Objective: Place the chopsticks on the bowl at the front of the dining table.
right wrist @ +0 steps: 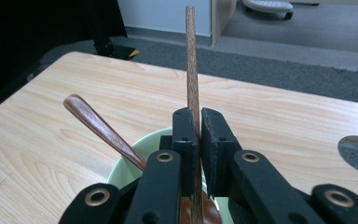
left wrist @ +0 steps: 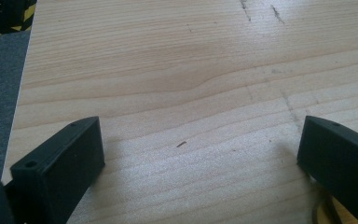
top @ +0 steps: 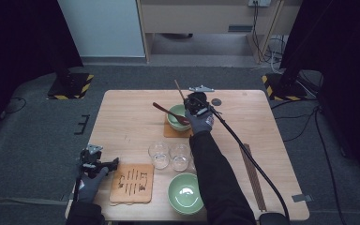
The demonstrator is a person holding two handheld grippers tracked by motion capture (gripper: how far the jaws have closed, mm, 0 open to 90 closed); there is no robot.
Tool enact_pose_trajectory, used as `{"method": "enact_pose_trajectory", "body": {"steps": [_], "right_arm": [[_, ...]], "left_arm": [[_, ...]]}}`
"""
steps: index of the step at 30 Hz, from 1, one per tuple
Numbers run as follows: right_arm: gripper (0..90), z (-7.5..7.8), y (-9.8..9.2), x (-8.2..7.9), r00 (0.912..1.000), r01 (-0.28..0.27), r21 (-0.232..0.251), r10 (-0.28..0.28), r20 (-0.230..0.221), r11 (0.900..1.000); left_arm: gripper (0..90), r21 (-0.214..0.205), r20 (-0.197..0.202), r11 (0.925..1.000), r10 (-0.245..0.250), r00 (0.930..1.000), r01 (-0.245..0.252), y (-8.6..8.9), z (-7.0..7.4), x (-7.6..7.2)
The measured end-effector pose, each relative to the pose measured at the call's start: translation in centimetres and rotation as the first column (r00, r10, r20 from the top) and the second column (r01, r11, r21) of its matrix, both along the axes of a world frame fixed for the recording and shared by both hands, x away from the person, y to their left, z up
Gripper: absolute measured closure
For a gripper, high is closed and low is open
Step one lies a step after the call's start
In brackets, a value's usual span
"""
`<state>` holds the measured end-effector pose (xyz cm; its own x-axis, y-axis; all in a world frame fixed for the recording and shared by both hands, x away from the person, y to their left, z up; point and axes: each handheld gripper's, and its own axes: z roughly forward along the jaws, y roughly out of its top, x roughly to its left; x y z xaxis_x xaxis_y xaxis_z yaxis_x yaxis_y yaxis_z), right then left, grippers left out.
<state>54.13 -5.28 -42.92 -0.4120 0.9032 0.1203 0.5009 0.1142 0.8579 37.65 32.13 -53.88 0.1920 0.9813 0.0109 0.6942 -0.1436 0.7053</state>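
the left gripper (top: 114, 163) rests at the table's (top: 122, 117) near left edge, jaws wide apart and gripping nothing, probably parked out of the way just beside the slotted wooden trivet (top: 132, 183). to its right stand two clear glasses (top: 169, 155) and an empty green bowl (top: 185, 193), set near the front, likely waiting their turn. further back, a second green bowl (top: 177, 117) sits on a wooden coaster (top: 171, 131) with a wooden spoon (top: 171, 114) leaning in it. over that bowl the right gripper (right wrist: 199, 126) has its jaws clamped on a wooden stick (right wrist: 191, 56), apparently a chopstick, held upright, seemingly to lower it into the bowl. more dark sticks (top: 253, 173) lie near the right edge.
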Motion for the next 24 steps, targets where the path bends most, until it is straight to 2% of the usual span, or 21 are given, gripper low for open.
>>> {"method": "enact_pose_trajectory", "body": {"steps": [3,7,21,24], "right_arm": [[84.8,-0.6,0.3,0.3,0.9997,-0.006,0.003,0.006,-0.025,1.0000],[84.8,-1.2,0.5,0.6,0.9990,-0.005,-0.017,0.004,-0.045,0.9999],[84.7,-2.6,1.3,1.1,0.9955,-0.021,-0.061,0.016,-0.093,0.9979],[84.8,-3.2,1.5,1.2,0.9931,-0.024,-0.065,0.016,-0.116,0.9976]], "left_arm": [[0.0,0.000,0.000,1.0000,0.000,1.0000,0.000,0.0,0.0,0.0],[0.0,0.000,0.000,1.0000,0.000,1.0000,0.000,0.0,0.0,0.0],[0.0,0.000,0.000,1.0000,0.000,1.0000,0.000,0.0,0.0,0.0],[0.0,0.000,0.000,1.0000,0.000,1.0000,0.000,0.0,0.0,0.0]]}}
